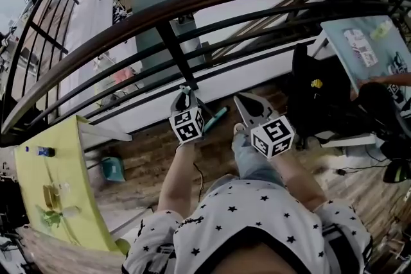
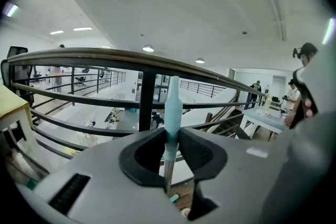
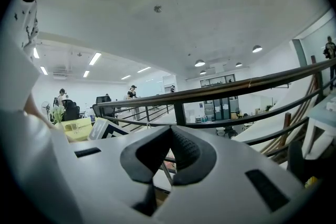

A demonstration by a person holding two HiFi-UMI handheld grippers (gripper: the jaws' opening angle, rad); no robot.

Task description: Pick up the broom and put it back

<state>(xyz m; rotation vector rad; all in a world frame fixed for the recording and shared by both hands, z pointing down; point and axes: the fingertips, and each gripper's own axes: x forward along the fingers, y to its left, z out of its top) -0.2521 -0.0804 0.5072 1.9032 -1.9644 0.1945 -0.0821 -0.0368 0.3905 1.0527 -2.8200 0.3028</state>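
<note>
1. Surroundings. A dark metal railing (image 1: 192, 0) curves across the far side of the scene, with a drop to a lower hall beyond it. The person stands on a wooden floor (image 1: 148, 157) on the near side. A yellow table (image 1: 58, 163) is at the left and a black chair (image 1: 314, 99) at the right.

2. Left gripper. The left gripper (image 1: 185, 94) is held out towards the railing, left of centre. In the left gripper view (image 2: 171, 131) both jaws are clamped on the broom (image 2: 172, 107). The dark pads press on the handle from either side, at the point where the teal grip meets the bare metal shaft.

3. Right gripper. The right gripper (image 1: 247, 101) is held just beside the left one, on its right, and the two do not touch. In the right gripper view (image 3: 170, 131) the jaws are together at the tips with nothing between them.

4. Broom. The handle stands nearly upright in the left gripper view: the teal grip rises above the jaws and crosses in front of the railing, and the metal shaft runs down below them. In the head view the teal grip (image 1: 217, 116) projects from the left gripper towards the right, into the gap between the two grippers. It is near the right gripper but not in its jaws. The brush end cannot be made out in any view.
</note>
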